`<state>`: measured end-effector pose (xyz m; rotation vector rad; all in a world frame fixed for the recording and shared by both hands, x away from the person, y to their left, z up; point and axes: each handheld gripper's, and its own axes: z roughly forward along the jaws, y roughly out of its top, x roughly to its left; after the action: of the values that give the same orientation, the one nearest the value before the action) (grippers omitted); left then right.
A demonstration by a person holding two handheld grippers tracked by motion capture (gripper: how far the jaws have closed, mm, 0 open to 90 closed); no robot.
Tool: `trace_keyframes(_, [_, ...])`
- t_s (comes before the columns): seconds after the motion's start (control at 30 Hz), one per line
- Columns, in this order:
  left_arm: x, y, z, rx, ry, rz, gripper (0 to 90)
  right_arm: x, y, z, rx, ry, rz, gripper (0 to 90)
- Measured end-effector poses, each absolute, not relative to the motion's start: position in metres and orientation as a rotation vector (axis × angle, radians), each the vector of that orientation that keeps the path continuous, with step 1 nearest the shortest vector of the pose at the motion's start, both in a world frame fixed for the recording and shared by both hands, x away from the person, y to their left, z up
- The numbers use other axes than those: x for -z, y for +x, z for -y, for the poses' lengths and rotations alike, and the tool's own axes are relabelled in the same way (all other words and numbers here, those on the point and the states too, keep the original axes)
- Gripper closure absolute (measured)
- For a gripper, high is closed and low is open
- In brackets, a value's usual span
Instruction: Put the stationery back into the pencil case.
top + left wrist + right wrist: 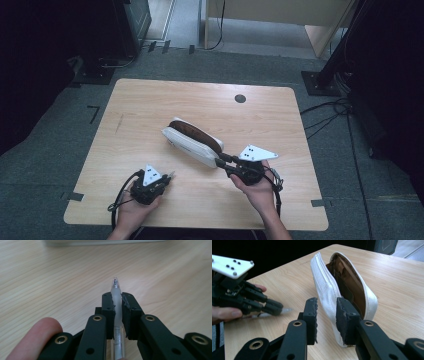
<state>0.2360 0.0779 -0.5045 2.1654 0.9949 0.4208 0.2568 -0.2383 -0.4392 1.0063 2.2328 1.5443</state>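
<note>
Left gripper view shows your left gripper (117,298) pinching the pen (116,293); your right gripper (327,315) clamps the pencil case (322,285) wall, holding it open for loading.

Frosted translucent plastic pen (117,307); white woven cloth pouch (324,290), brown lining; matt black plastic jaws, brass-look rivets; pale smooth wood-grain table (150,100).

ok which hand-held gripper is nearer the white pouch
Right. The right hand-held gripper has its jaws on one wall of the open white pouch at its near end. The left hand-held gripper stands apart from it on the table, shut on a pen.
</note>
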Motion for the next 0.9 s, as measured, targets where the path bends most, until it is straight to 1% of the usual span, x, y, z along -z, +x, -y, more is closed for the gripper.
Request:
trace_keyframes(0.07, [0.505, 0.237, -0.067, -0.388, 2.182, -0.934, 81.9, 0.439, 0.257, 0.239, -1.546, 1.001, -2.232, 70.5])
trace_keyframes(0.23, [0.503, 0.237, -0.038, -0.382, 2.228, -0.787, 81.9, 0.439, 0.255, 0.244, -1.542, 1.012, -2.226, 70.5])
trace_keyframes(0.3, [0.502, 0.238, -0.029, -0.357, 2.228, -0.748, 81.9, 0.440, 0.255, 0.247, -1.539, 1.016, -2.220, 70.5])
trace_keyframes(0.4, [0.505, 0.241, -0.021, -0.323, 2.237, -0.742, 81.7, 0.441, 0.255, 0.251, -1.537, 1.026, -2.215, 70.5])
trace_keyframes(0.53, [0.509, 0.241, -0.023, -0.295, 2.244, -0.745, 80.6, 0.444, 0.255, 0.255, -1.536, 1.036, -2.210, 70.5])
trace_keyframes(0.6, [0.508, 0.241, -0.026, -0.286, 2.218, -0.760, 76.8, 0.445, 0.256, 0.256, -1.533, 1.038, -2.212, 70.5])
trace_keyframes(0.63, [0.507, 0.242, -0.028, -0.282, 2.210, -0.767, 71.9, 0.445, 0.256, 0.256, -1.531, 1.048, -2.215, 70.6])
trace_keyframes(0.73, [0.505, 0.243, -0.033, -0.255, 2.186, -0.793, 62.4, 0.448, 0.256, 0.255, -1.523, 1.048, -2.224, 70.5])
trace_keyframes(0.83, [0.503, 0.242, -0.044, -0.258, 2.181, -0.814, 55.8, 0.450, 0.256, 0.254, -1.516, 1.036, -2.238, 70.4])
trace_keyframes(0.9, [0.502, 0.240, -0.055, -0.263, 2.172, -0.824, 54.9, 0.452, 0.256, 0.254, -1.516, 1.035, -2.241, 70.4])
